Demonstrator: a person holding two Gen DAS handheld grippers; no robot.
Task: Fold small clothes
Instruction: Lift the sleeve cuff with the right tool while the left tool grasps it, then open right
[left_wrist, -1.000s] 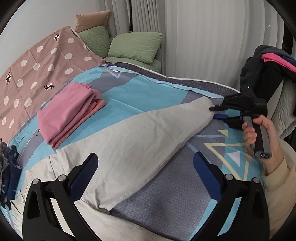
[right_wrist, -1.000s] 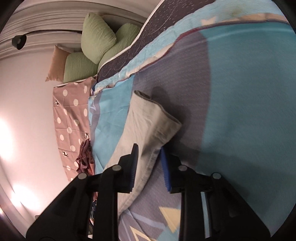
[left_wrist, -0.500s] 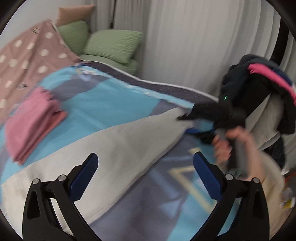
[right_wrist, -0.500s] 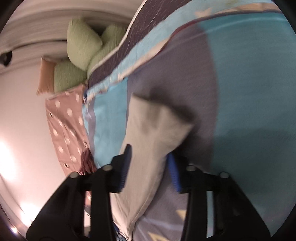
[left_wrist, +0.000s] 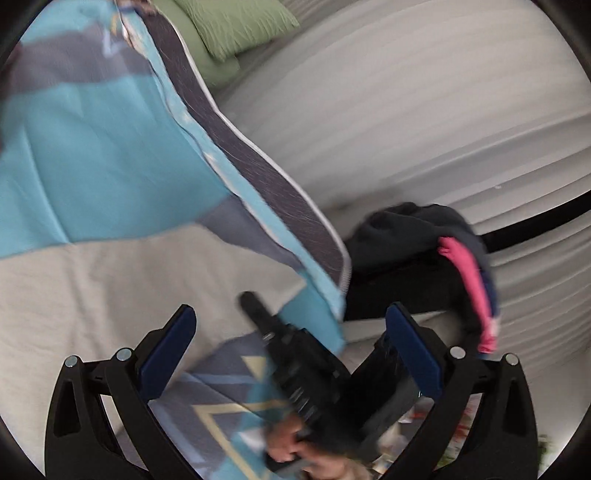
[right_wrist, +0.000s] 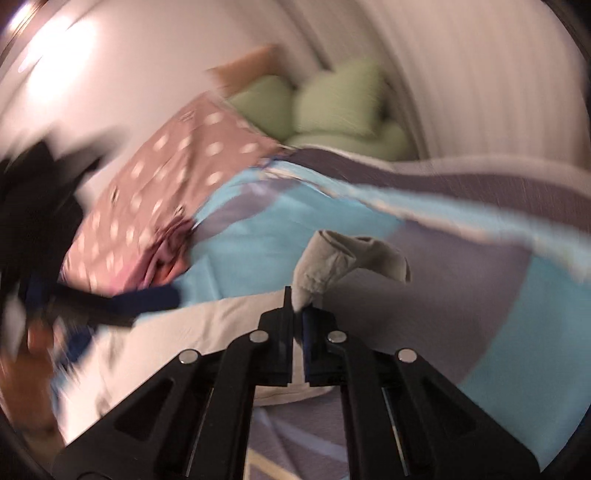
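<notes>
A light grey garment lies spread on the patterned blue and grey bedspread. My right gripper is shut on the garment's end, which bunches up above the jaws. In the left wrist view the right gripper reaches onto the grey cloth. My left gripper is open and empty, held above the bed close to the right gripper. It shows blurred at the left of the right wrist view.
Folded pink clothes lie by a polka-dot blanket. Green pillows sit at the bed's head. A dark pile of clothes with a pink piece hangs beyond the bed's edge, before white curtains.
My right gripper has closed on the grey garment's end and swung round with it. My left gripper has moved right, towards the right gripper, staying open.
</notes>
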